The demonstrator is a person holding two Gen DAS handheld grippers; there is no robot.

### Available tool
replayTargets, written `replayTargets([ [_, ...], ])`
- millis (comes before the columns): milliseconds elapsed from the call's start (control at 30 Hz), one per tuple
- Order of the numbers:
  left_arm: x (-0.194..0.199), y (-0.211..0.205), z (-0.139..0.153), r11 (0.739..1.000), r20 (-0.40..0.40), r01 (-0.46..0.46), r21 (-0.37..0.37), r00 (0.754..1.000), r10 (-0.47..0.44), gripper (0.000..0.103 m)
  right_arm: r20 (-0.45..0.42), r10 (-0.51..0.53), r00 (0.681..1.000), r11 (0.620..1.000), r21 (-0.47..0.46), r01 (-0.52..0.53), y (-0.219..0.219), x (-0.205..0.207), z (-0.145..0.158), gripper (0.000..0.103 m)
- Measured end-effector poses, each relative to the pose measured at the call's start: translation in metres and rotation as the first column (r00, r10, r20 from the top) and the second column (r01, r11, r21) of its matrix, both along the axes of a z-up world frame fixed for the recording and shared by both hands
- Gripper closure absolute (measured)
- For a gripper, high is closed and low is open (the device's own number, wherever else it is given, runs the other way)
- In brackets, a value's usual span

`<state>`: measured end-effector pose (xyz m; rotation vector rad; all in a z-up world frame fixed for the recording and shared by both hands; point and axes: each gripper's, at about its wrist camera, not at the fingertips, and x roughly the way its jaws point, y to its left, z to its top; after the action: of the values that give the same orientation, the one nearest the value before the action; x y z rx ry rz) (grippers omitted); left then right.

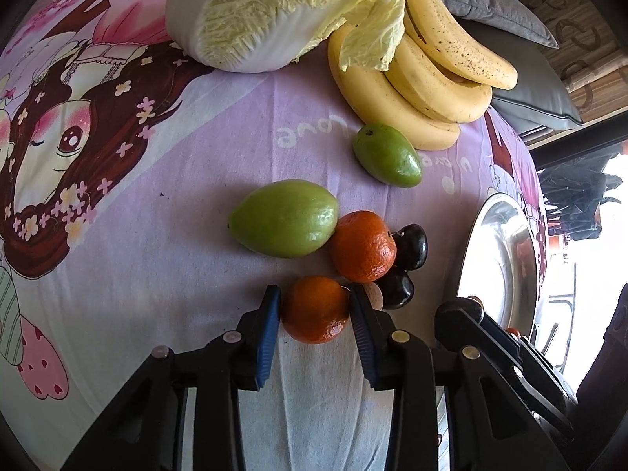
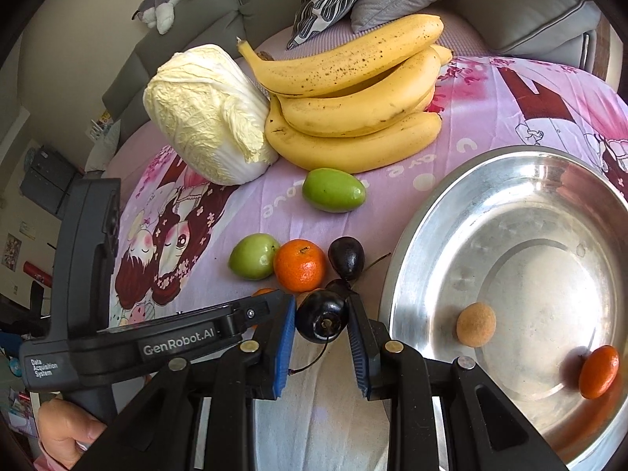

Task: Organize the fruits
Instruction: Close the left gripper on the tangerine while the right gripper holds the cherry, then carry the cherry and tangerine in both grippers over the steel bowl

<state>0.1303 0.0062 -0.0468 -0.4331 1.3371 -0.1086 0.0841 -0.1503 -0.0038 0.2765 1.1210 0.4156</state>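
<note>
left gripper (image 1: 315, 306): fingers clamping | right gripper (image 2: 321, 320): fingers clamping, both low

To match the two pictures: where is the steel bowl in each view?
Left wrist: steel bowl at the right edge, seen edge-on.
Right wrist: steel bowl fills the lower right, two small fruits inside.
Shared landmark: banana bunch beside the cabbage.

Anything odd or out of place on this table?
Yes: a pale napa cabbage, a vegetable, lies against the yellow banana bunch among the fruit. One loose cabbage leaf drapes over the bananas. No spills or damage visible.
</note>
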Motion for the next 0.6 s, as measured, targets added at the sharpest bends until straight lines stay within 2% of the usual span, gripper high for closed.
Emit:
replayTargets([
  [267, -0.009, 0.002, 0.015, 0.998, 0.036, -0.047, 0.029, 0.998, 0.046, 0.067, -0.005, -0.001, 1.0, 1.0, -0.006, 0.001, -0.003, -0.001, 0.001, 0.075],
  [600, -0.022, -0.008, 0.039, 0.998, 0.086, -0.053, 0.04, 0.995, 0.049, 0.067, -0.021, 0.0, 1.0, 1.0, -0.028, -0.001, -0.003, 0.0, -0.001, 0.075],
])
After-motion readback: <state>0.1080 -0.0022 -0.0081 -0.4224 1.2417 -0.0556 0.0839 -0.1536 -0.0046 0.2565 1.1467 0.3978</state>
